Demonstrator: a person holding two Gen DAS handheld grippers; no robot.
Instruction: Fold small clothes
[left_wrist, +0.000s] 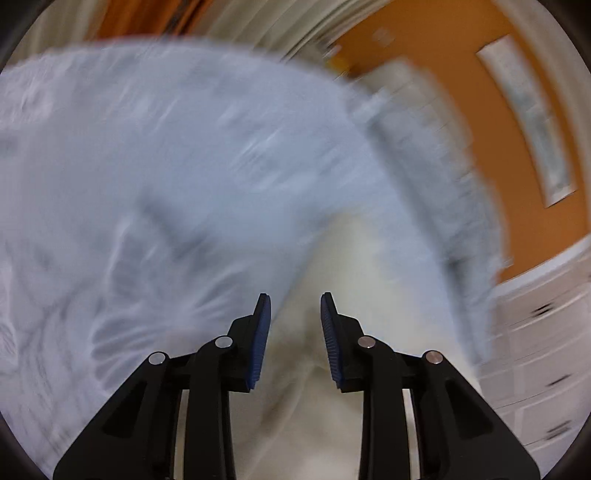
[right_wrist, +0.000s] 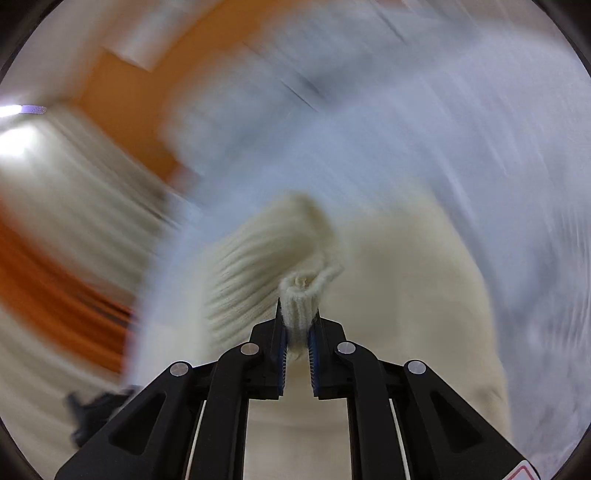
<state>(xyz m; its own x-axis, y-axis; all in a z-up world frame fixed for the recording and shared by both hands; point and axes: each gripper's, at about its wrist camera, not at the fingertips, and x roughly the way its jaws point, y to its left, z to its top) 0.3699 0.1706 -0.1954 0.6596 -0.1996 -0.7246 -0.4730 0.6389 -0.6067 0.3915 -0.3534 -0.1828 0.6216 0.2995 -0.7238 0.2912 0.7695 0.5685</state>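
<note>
A cream knitted garment (right_wrist: 406, 295) lies on a pale blue-white bedsheet (right_wrist: 461, 147). My right gripper (right_wrist: 298, 317) is shut on a ribbed edge (right_wrist: 299, 299) of the garment and holds it bunched between the pads. In the left wrist view the same cream garment (left_wrist: 351, 258) lies blurred under and ahead of my left gripper (left_wrist: 295, 306), which is open with nothing between its blue pads. Both views are smeared by motion.
The sheet (left_wrist: 147, 166) covers a bed that fills the left and middle. An orange wall (left_wrist: 480, 129) with a framed picture (left_wrist: 532, 122) is at the right. White drawers (left_wrist: 546, 350) stand at the lower right. Curtains (right_wrist: 55, 184) hang at the left.
</note>
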